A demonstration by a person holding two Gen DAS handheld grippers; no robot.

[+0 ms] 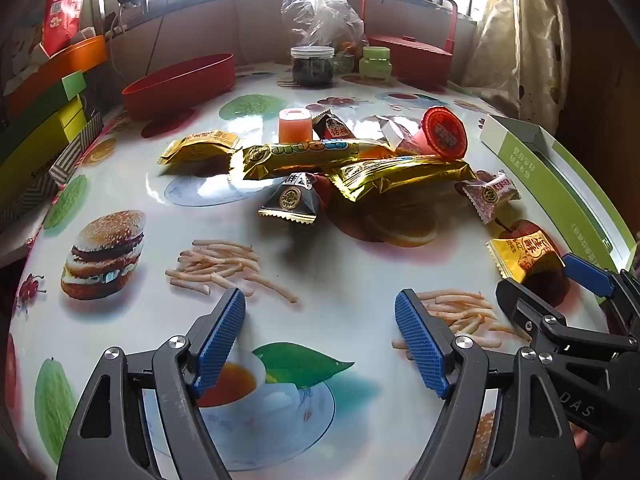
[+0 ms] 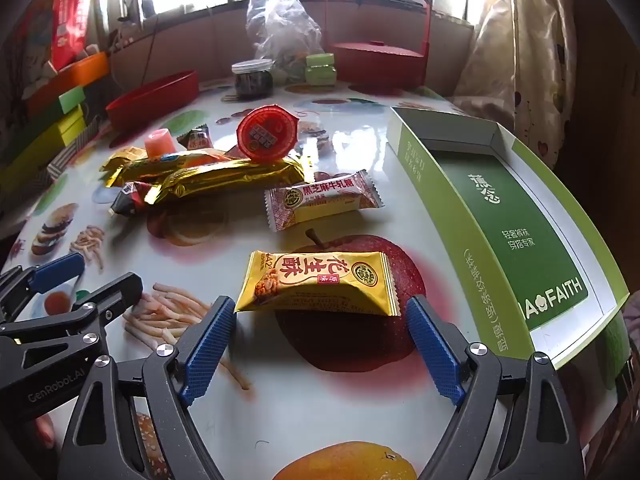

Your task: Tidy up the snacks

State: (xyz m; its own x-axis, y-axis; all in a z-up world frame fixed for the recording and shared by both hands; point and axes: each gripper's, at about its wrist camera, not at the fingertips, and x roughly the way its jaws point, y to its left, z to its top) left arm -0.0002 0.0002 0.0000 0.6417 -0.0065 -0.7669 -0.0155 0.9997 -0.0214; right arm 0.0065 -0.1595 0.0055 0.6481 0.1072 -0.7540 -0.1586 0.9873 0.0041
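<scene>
A: Snacks lie in a heap mid-table (image 1: 352,320), on a glossy cloth printed with burgers, fries and fruit. What is the biggest thing near them?

B: The green box (image 2: 516,240), open and lying along the table's right edge. After it comes the red tub (image 1: 180,80) at the far left, then the red basket (image 2: 376,58) at the back by the window, beside a clear bag (image 1: 316,8).

A: And the heap itself?

B: Long gold bars (image 1: 400,174) lie crossed over one another. A red-lidded jelly cup (image 2: 267,133) tilts on top of them, an orange jelly (image 1: 295,123) stands behind, and dark triangular packs (image 1: 290,200) sit in front. A pink-and-white nougat (image 2: 322,200) lies just right of the pile, apart from it.

A: Where do the grippers stand?

B: The right gripper (image 2: 320,312) hangs wide open over a printed apple, its fingers flanking a yellow peanut bar (image 2: 318,284), whose near edge lies between the fingertips. The pads are not pressing it. The left gripper (image 1: 320,312) is spread just as wide over the printed fries, nothing between its fingers, close beside the right one.
</scene>
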